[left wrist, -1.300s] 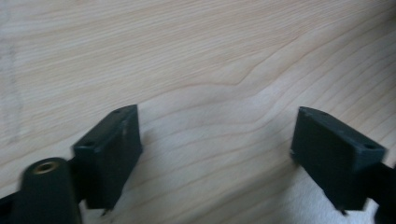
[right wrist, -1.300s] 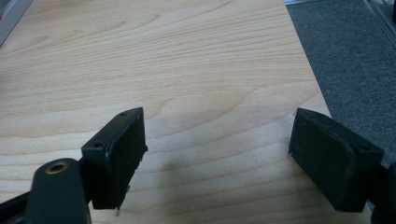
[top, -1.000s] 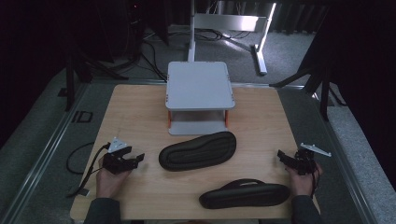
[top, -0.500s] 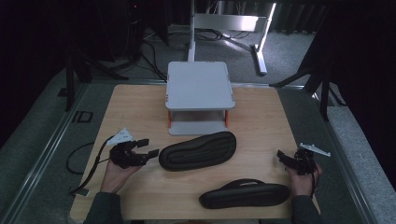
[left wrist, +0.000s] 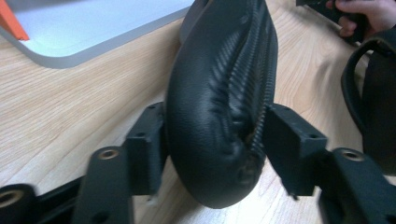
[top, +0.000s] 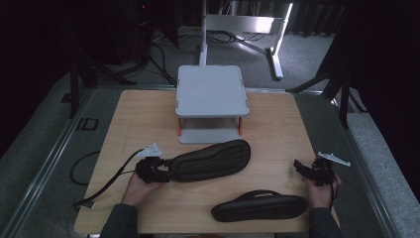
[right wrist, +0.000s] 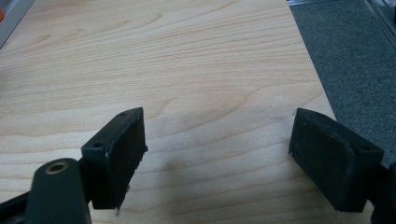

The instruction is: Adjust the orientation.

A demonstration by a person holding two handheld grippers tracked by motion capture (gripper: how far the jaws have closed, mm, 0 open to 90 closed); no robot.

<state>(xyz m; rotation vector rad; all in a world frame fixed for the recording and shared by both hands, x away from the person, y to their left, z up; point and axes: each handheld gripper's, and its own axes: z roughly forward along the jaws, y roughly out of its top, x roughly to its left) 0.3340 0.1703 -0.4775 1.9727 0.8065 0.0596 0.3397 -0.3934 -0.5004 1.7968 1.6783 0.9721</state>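
The left gripper [top: 166,170] lies low over the tabletop [top: 143,119], held level in the person's left hand [top: 140,184], with the forearm entering from the near edge. Its jaws have just been closing and now sit on either side of one end of a black flip-flop [top: 210,159] that lies sole up. In the left gripper view both pads press against the flip-flop [left wrist: 219,107], which is slightly pinched between them, so the left gripper is clamped on it. From the jaws the flip-flop extends straight ahead, away from the hand.

The right gripper [top: 300,166] rests near the far-right edge of the tabletop, held in the right hand [top: 319,191], well apart from the left gripper. In the right gripper view its jaws stand wide apart with bare wood [right wrist: 196,65] between them.

Surrounding items:
- A second flip-flop [top: 260,207] lies strap up, ahead of and to the right of the left gripper's jaws, just beside the right hand. Its strap [left wrist: 357,88] appears at the right edge of the left gripper view.
- A grey two-tier stand [top: 211,91] with orange posts sits ahead of and to the left of the left gripper. Its lower shelf [left wrist: 88,28] is near the held flip-flop.
- A black cable [top: 106,181] trails behind the left gripper to the near edge of the tabletop.

The stand's lower shelf is the nearest obstruction to the held flip-flop.
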